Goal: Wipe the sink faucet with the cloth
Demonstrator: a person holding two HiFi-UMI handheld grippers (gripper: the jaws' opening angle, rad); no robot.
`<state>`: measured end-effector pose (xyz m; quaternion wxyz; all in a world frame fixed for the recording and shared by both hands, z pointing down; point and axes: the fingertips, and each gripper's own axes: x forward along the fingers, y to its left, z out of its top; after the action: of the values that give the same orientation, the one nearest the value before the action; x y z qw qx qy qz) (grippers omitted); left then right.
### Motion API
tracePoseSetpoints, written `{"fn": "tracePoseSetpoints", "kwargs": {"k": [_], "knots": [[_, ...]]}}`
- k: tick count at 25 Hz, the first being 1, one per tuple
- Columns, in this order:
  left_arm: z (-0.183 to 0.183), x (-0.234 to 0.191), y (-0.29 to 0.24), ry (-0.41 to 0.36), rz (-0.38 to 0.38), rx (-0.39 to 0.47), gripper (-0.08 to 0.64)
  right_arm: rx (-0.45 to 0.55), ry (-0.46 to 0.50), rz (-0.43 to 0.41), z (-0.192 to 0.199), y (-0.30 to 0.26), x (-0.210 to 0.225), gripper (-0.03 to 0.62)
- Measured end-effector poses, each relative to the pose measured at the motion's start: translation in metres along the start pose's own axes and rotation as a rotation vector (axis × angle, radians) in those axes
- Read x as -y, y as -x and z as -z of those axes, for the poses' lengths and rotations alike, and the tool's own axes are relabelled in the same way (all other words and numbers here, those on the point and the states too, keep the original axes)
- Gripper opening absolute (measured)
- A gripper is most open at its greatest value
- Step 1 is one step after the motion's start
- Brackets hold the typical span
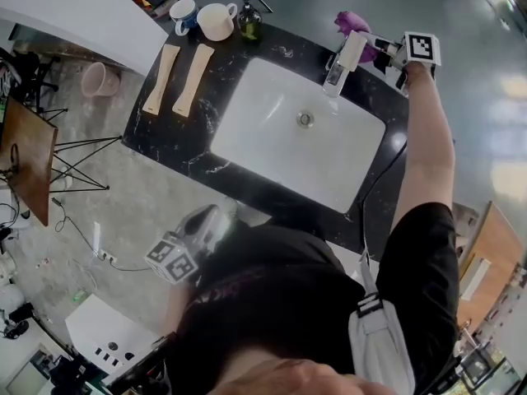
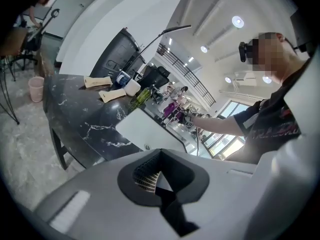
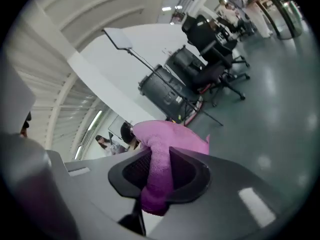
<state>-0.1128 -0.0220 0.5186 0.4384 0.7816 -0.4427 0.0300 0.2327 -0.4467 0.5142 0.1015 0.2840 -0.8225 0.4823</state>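
Fingers [image 3: 187, 171] of the right gripper [image 3: 159, 154] are clenched on a purple cloth [image 3: 167, 136], which bunches up between them and spills over their tips. On the left gripper [image 2: 159, 156] the fingers are closed together on nothing.

From the head view, the black marbled counter [image 1: 177, 138] is mostly taken up by the white sink [image 1: 272, 163]. The faucet [image 1: 338, 68] stands on the narrow strip behind the basin, close to the far right corner, with open grey floor beyond that edge. The cloth [image 1: 352, 23] sits just past the faucet's top; whether it touches cannot be told. Two cups [image 1: 216, 19] and a green bottle [image 1: 249, 25] crowd the back left edge, and two wooden boards [image 1: 193, 79] lie on the left end, well apart from the faucet.

Only the right gripper view shows the grip itself, yet it looks out over floor and office chairs [image 3: 210, 59] and misses the faucet. The left gripper view takes in the counter from the side, with the outstretched arm and the cloth [image 2: 172, 106] at its far end.

That right arm reaches straight out over the sink's right end, right gripper [image 1: 375, 49] by the faucet. The left gripper [image 1: 212, 220] hangs low beside the person's body, short of the counter's near edge.
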Motion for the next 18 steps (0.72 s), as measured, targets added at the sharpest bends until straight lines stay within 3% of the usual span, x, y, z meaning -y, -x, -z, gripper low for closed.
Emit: {"fn": "tracePoseSetpoints", "kwargs": {"k": [5,10,14,18], "knots": [[0.011,-0.007,0.002,0.033,-0.064,-0.011,0.000,-0.237,-0.039,0.106,0.053,-0.045,0.058,0.094],[0.014,-0.010,-0.001,0.037,-0.058,-0.028,0.000,-0.256,-0.024,0.144,0.062,-0.050,0.067,0.095],[0.009,-0.007,-0.003,0.012,-0.017,-0.031,0.000,-0.107,-0.010,0.143,0.044,-0.023,0.038,0.095],[-0.002,-0.006,-0.002,-0.022,0.056,-0.016,0.000,0.211,0.004,-0.056,0.026,0.026,-0.023,0.095]]}}
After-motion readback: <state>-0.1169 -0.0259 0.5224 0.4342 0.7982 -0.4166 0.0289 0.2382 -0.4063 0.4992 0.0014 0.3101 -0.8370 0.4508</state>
